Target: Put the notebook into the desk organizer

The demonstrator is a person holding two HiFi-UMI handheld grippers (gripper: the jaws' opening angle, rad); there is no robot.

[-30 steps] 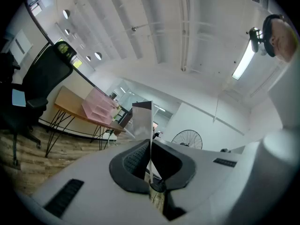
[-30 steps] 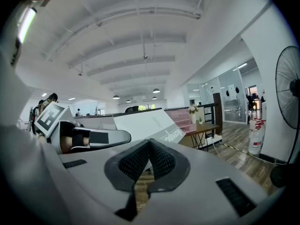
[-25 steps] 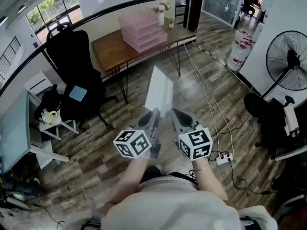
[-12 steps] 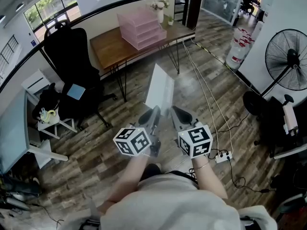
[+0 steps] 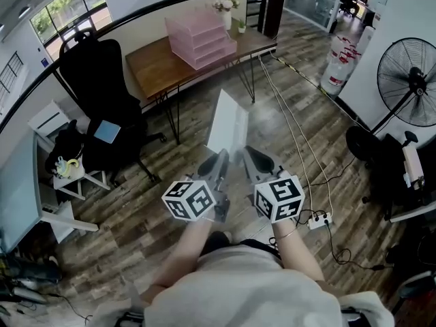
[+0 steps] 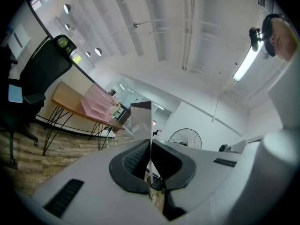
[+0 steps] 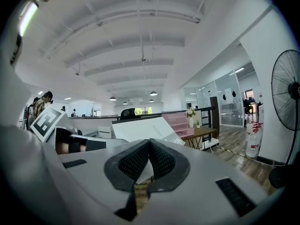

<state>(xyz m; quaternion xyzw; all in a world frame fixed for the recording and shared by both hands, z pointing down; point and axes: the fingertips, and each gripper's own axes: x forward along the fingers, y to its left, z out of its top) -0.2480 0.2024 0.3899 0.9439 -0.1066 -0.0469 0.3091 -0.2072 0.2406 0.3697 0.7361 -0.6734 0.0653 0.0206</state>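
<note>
2 grippers, the left gripper (image 5: 221, 158) and the right gripper (image 5: 249, 155), each pinch the white notebook (image 5: 227, 128) at its near edge, holding it above the floor. The pink desk organizer (image 5: 200, 41) stands well apart on the wooden desk (image 5: 153, 65). The notebook is picked up, but the carry and the insertion are not yet done.

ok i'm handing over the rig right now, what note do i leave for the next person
Left claw: shut on the notebook at its near edge.
Right claw: shut on the same edge, beside it.
Notebook: in the air over the floor, short of the desk.
Pink desk organizer: on that desk, ahead.
Done: notebook lifted. Left: carry it over, slot it into the organizer.
</note>
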